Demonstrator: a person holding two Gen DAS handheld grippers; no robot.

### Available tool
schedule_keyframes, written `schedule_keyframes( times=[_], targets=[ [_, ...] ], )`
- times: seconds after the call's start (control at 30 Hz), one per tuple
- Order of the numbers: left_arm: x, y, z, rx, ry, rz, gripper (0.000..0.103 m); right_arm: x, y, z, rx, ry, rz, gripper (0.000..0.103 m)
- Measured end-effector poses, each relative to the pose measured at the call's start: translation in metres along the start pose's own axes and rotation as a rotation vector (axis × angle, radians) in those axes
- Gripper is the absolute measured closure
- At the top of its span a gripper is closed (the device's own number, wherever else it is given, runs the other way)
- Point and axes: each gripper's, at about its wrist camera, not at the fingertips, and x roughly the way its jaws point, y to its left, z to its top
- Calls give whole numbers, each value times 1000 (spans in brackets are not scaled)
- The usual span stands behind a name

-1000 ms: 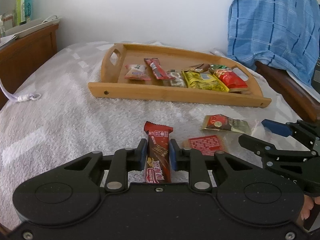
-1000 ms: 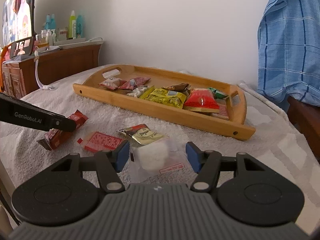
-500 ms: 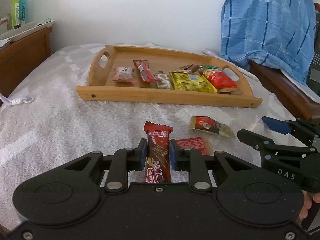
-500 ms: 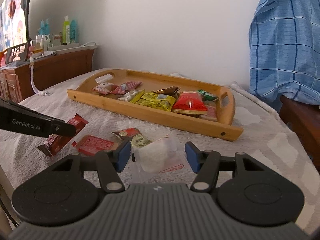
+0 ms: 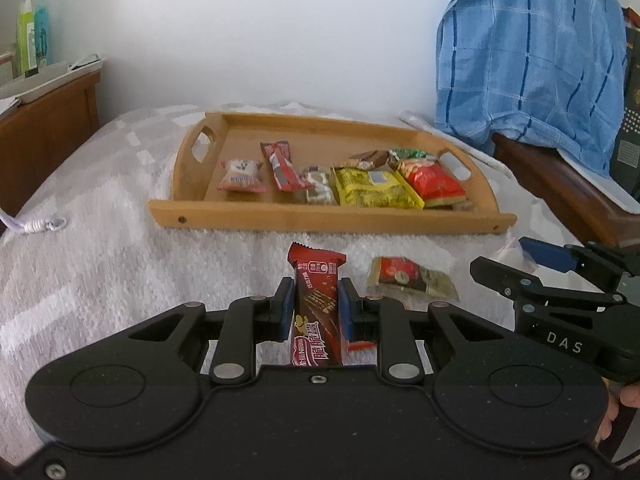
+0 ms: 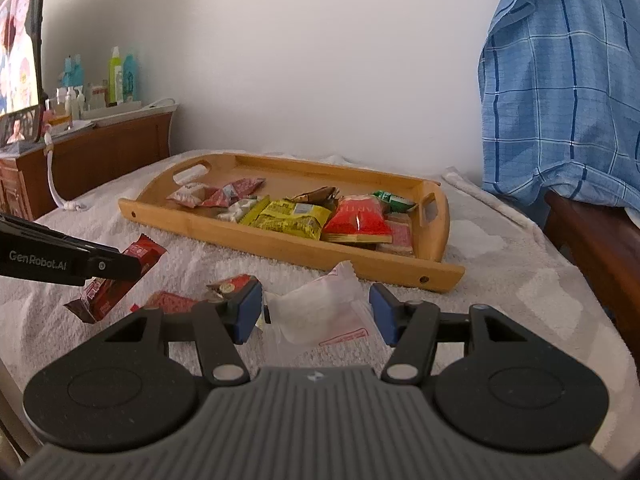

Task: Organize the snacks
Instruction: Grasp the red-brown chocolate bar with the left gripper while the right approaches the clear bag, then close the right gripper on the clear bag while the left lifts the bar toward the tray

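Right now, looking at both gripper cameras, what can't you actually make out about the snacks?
- Flat red packet: left wrist view shows only a corner, the left gripper covers the rest.
- Clear white-filled packet: whether the right gripper pads touch it; left wrist view cuts it off behind the fingers.
- Packets beneath the red bag in the wooden tray: overlapped.
- Wrapper print: too small.

plain white wall (image 6: 320, 60) behind the bed (image 6: 500, 272), which wears a white textured cover. left of the bed, a brown wooden cabinet (image 6: 100, 160) carrying bottles (image 6: 116, 76). right of it, a blue checked cloth (image 6: 568, 100) draped over dark wood.
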Motion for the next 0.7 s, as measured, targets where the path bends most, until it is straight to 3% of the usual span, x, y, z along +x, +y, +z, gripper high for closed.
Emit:
schedule_keyframes(
  times=[0.7],
  targets=[
    [18, -6, 55, 3, -64, 0, 81, 28, -10, 50, 113, -62, -15, 42]
  ],
)
